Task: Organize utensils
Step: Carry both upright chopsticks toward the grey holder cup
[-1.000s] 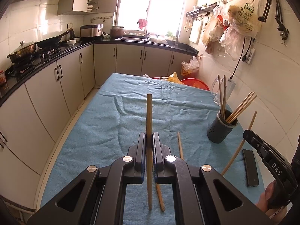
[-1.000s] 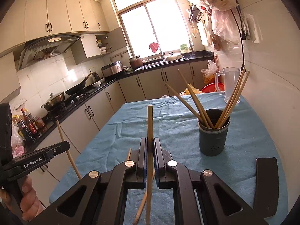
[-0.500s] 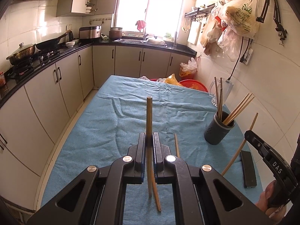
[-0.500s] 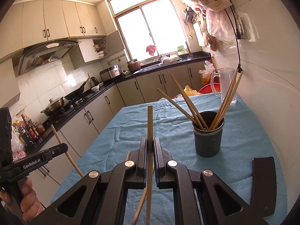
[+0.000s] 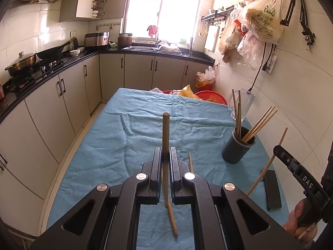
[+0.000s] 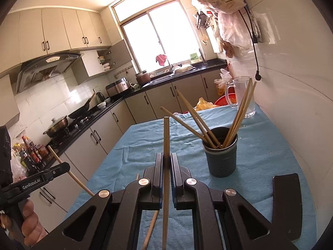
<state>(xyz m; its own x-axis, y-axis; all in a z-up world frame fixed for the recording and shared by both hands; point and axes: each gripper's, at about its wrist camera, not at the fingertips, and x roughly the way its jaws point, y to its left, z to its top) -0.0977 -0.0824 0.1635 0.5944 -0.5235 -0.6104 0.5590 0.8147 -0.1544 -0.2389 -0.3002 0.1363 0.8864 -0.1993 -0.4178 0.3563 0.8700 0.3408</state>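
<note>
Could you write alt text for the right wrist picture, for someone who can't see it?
A black claw pinches one wooden chopstick upright over a blue cloth-covered table. Just ahead to the right stands a dark holder already bristling with chopsticks, a kitchen behind.

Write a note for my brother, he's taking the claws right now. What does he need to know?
Left claw: shut on one wooden chopstick.
Right claw: shut on another wooden chopstick.
Dark grey round holder stands on the blue tablecloth, several chopsticks already inside.
Left to do: drop both held chopsticks in, then pick up the loose chopstick on the cloth.
</note>
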